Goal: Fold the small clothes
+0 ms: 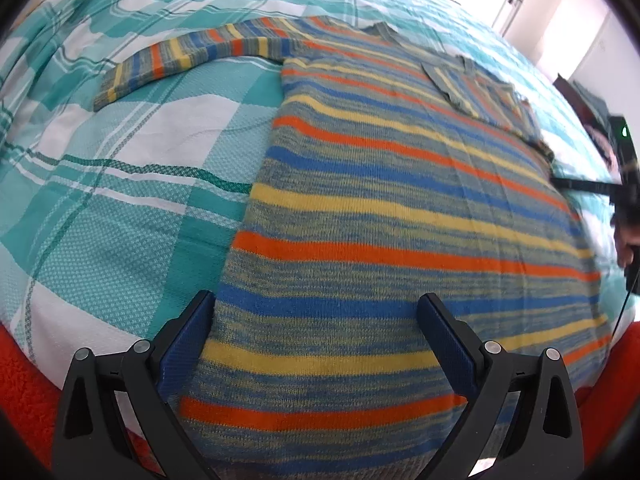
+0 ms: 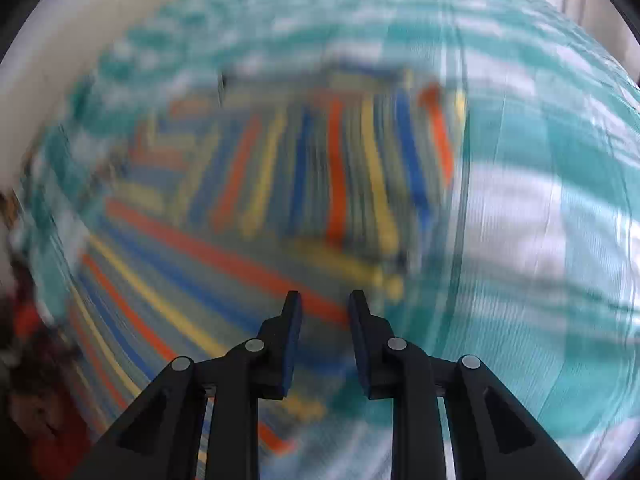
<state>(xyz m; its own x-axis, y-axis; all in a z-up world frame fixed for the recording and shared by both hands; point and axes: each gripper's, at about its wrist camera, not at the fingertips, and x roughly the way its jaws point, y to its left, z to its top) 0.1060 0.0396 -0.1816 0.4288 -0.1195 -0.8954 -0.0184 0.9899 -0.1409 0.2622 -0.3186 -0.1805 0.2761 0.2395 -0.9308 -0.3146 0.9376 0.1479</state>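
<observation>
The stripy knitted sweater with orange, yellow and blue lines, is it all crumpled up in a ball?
No, the striped knitted sweater lies spread flat on the teal and white checked bedcover, with one sleeve stretched out sideways.

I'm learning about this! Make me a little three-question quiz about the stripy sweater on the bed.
1. True or false: one sleeve of the sweater lies stretched out on the checked bedspread.
2. The other sleeve is: A) folded over the sweater's body, B) hanging off the bed, C) rolled into a ball.
3. Fill in: the left gripper has its fingers wide ____ above the sweater's hem.

Key: 1 true; 2 A; 3 apart (open).
</observation>
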